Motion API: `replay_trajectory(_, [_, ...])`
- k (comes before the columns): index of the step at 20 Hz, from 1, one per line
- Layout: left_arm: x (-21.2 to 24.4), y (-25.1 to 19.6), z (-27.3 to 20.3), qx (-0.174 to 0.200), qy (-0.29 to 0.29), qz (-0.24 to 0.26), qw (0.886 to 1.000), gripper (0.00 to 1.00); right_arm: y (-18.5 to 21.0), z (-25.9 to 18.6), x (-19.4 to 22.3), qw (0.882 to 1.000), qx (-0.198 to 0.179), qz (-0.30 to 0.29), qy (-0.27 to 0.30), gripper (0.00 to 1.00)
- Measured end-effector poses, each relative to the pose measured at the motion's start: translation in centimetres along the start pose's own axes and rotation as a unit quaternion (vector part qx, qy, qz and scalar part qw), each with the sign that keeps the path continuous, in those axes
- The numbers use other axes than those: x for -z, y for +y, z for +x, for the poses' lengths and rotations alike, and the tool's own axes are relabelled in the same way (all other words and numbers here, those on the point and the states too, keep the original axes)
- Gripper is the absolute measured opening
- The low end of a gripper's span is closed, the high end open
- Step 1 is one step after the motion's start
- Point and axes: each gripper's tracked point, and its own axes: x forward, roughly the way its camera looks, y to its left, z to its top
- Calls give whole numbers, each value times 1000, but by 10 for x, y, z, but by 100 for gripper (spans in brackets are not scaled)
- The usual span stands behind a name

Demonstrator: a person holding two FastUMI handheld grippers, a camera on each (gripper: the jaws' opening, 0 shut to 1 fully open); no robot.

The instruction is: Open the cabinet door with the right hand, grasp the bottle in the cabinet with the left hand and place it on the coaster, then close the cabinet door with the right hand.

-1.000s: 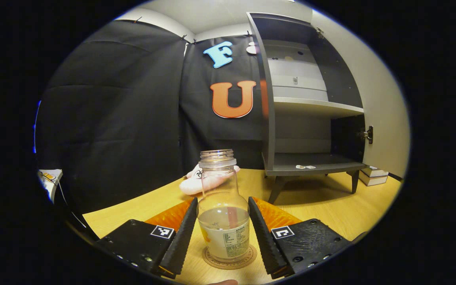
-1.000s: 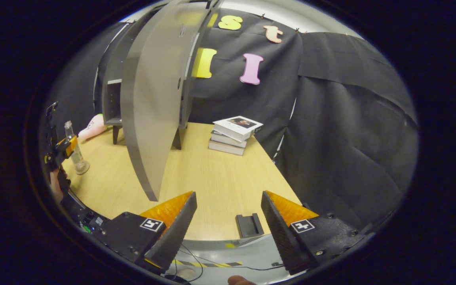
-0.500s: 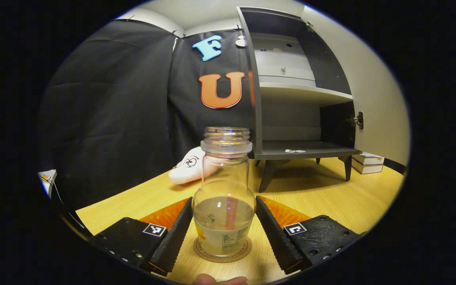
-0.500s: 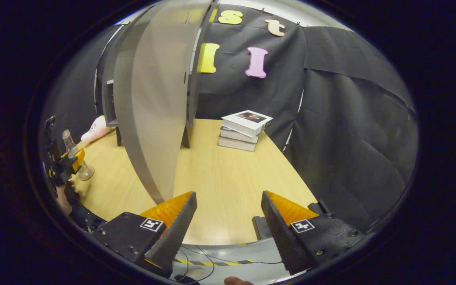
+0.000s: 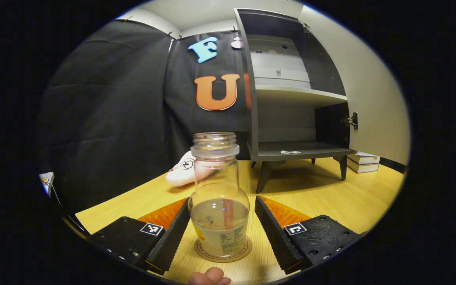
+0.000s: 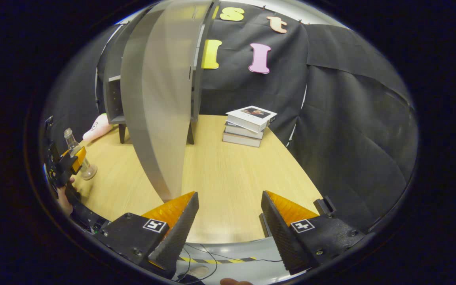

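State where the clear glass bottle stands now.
In the left gripper view, the clear glass bottle stands upright on the round cork coaster, between the open left gripper fingers, before the grey cabinet.

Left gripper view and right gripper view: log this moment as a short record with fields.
bottle: upright on the coaster, uncapped, partly filled
left tongs: open, fingers either side of the bottle, gaps visible
right tongs: open, empty, near the door's edge
cabinet door: open
cabinet: shelves bare apart from a small scrap on the lower one
also on table: pink plush toy, stack of books
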Motion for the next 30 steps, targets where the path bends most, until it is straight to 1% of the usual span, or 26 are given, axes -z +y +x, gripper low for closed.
replay_trajectory(2, [-2,-3,-3,7,-1,-4,1000,95,1,2,3,1000,-4,3,2,99])
replay_trajectory(7, [-10,4,-2,-8,-3,-5,1000,96,1,1,2,1000,-11,-3,6,99])
replay_trajectory(12, [-39,13,-5,-12,-21,21,999,96,-3,1,-5,1000,-18,-6,-9,99])
replay_trajectory(13, [-47,15,-9,-11,-25,26,999,95,-10,2,-8,1000,-11,-7,-15,99])
replay_trajectory(16, [-76,7,-21,10,-34,43,998,95,-18,-1,-10,1000,-1,21,-20,100])
replay_trajectory(18, [-108,-2,-26,32,-50,64,996,96,-27,-7,-20,999,-1,41,-30,100])
replay_trajectory(20, [-150,-14,-34,59,-73,95,991,95,-39,-16,-39,997,3,54,-54,100])
replay_trajectory(22, [-199,-30,-46,84,-102,102,986,96,-46,-30,-67,994,-6,72,-84,100])
replay_trajectory(23, [-224,-41,-55,99,-113,93,984,96,-49,-38,-87,992,-16,79,-101,100])
replay_trajectory(24, [-243,-56,-62,115,-119,82,983,96,-48,-48,-109,989,-35,85,-119,100])
replay_trajectory(25, [-260,-72,-70,122,-120,74,983,96,-43,-56,-133,985,-62,89,-132,100])
replay_trajectory(26, [-269,-83,-80,120,-113,67,984,96,-39,-67,-153,982,-87,90,-144,100])
replay_trajectory(27, [-274,-90,-84,120,-96,62,986,100,-34,-79,-171,977,-116,88,-155,100])
replay_trajectory(28, [-265,-97,-90,121,-70,60,988,96,-29,-94,-187,972,-144,84,-167,100])
replay_trajectory(30, [-256,-118,-101,138,-45,53,988,96,-20,-123,-211,962,-189,70,-187,99])
